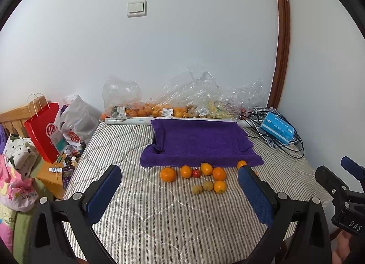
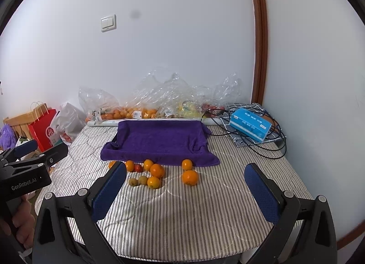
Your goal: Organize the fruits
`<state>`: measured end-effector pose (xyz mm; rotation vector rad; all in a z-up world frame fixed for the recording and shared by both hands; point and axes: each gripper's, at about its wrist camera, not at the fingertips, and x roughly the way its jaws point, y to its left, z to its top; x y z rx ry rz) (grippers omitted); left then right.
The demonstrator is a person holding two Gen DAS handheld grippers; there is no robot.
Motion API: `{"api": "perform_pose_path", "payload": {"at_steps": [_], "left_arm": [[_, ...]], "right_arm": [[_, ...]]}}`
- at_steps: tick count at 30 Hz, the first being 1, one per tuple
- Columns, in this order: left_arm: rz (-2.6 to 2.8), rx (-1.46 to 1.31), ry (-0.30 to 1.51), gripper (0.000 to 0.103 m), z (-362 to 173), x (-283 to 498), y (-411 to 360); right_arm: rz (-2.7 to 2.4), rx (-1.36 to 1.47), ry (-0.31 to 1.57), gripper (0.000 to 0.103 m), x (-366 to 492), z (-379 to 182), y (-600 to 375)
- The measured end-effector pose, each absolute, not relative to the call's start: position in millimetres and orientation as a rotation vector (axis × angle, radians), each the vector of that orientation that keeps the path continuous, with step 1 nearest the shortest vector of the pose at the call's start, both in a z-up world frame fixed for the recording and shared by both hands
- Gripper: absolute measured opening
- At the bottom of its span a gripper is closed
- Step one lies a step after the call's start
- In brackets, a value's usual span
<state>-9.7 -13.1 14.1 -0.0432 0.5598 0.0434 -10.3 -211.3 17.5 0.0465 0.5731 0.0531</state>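
Observation:
Several oranges (image 1: 168, 174) (image 2: 189, 177), a small red fruit (image 1: 196, 173) (image 2: 138, 168) and two kiwis (image 1: 197, 189) (image 2: 133, 181) lie on the striped bed cover in front of a purple towel (image 1: 200, 141) (image 2: 159, 141) draped over a tray. My left gripper (image 1: 180, 172) is open and empty, hovering well short of the fruit. My right gripper (image 2: 186, 171) is open and empty, also short of the fruit. Each gripper shows at the edge of the other's view.
Clear plastic bags of fruit (image 1: 159, 109) (image 2: 136, 111) line the wall behind the towel. A blue tissue box (image 1: 277, 130) (image 2: 249, 127) and black cables lie at the back right. A red paper bag (image 1: 43, 131) and clutter stand left of the bed.

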Motion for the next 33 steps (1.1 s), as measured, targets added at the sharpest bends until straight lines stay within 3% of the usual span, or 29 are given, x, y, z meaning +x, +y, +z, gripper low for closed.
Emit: {"api": "perform_pose_path", "payload": {"at_steps": [33], "left_arm": [[0.038, -0.039, 0.554, 0.103, 11.0, -16.2, -16.2]], "right_arm": [[0.042, 0.055, 0.571, 0.102, -11.1, 11.3, -209.2]]}}
